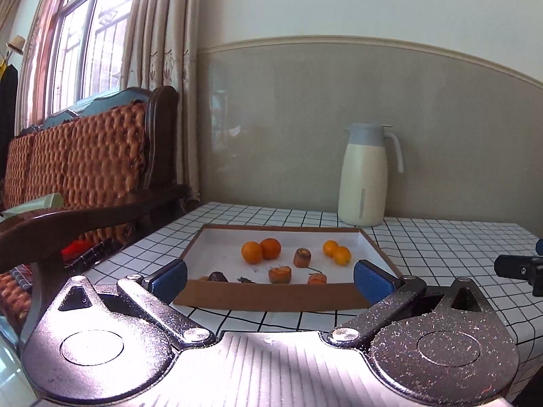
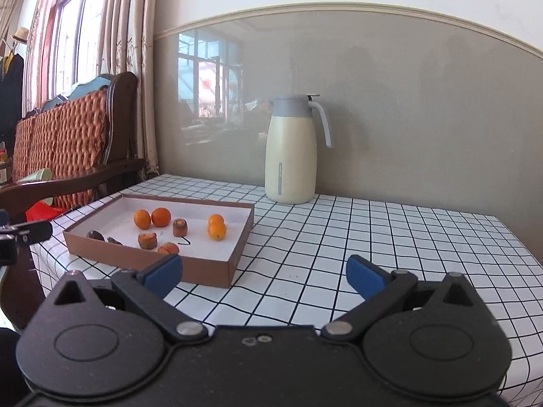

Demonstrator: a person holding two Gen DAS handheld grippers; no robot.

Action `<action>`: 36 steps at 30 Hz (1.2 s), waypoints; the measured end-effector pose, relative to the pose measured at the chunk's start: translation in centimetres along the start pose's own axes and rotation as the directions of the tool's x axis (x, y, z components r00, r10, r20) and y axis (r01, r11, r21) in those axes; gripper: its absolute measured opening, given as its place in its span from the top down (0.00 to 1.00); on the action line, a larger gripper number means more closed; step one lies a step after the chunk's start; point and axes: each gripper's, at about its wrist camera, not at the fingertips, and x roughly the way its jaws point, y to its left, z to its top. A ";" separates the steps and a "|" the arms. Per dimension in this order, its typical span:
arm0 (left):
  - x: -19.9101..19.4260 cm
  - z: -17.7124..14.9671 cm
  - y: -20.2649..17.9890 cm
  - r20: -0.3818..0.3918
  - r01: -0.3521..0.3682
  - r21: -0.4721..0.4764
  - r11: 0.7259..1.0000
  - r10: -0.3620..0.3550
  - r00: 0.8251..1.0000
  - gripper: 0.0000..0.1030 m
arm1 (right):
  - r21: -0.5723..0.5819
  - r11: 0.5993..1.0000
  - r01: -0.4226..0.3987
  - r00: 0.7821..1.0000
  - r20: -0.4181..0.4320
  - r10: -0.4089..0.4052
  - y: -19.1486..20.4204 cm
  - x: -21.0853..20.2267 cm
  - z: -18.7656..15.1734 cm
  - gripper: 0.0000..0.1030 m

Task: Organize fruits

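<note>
Both of my tongs, the left tongs (image 1: pixel 269 276) and the right tongs (image 2: pixel 263 273), stand wide open above the table (image 2: pixel 373 237) and hold nothing. The left pair faces the near wall of the cardboard tray (image 1: pixel 271 296); the right pair hangs to the right of the tray over bare checked cloth. All the fruit lies inside the tray, none on the cloth. Count: four round orange fruits, set as a touching left pair (image 1: pixel 261 250) and a touching right pair (image 1: pixel 336 252); three brownish-orange stubby pieces, namely a rear piece (image 1: pixel 302 257), a middle piece (image 1: pixel 280 274) and a front piece (image 1: pixel 317 278); and two dark shrivelled items (image 1: pixel 219 276) near the front-left corner, of a kind I cannot identify. One cream jug (image 1: pixel 364 178) stands by the wall. In my judgement this layout fits either fruits gathered and sorted by kind, or a mixed lot awaiting sorting, so the step in hand is unsettled. Any pick would need the tongs lowered over the tray wall and closed gently on a rolling fruit.
</note>
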 end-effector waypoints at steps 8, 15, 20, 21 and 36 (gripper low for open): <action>-0.9 -0.5 -1.4 0.066 0.002 0.027 1.000 -0.004 0.998 0.00 | -0.033 0.999 0.019 0.999 0.049 -0.018 0.3 -0.9 -0.2 0.06; -0.7 -0.5 -1.7 0.059 0.001 0.033 0.999 -0.003 0.998 0.00 | -0.029 0.999 0.018 0.999 0.040 -0.017 0.4 -0.8 -0.1 0.06; -0.7 -0.5 -1.4 0.064 -0.001 0.022 1.000 0.000 0.998 0.00 | -0.018 1.000 0.010 0.999 0.030 -0.010 0.3 -0.6 -0.1 0.06; -0.7 -0.5 -1.4 0.065 0.000 0.023 1.000 -0.001 0.998 0.00 | -0.015 1.000 0.011 1.000 0.027 -0.010 0.2 -0.6 -0.1 0.06; -0.7 -0.5 -1.3 0.059 -0.002 0.012 1.000 0.001 0.998 0.00 | -0.013 1.000 0.014 0.999 0.029 -0.014 0.0 -0.7 -0.2 0.06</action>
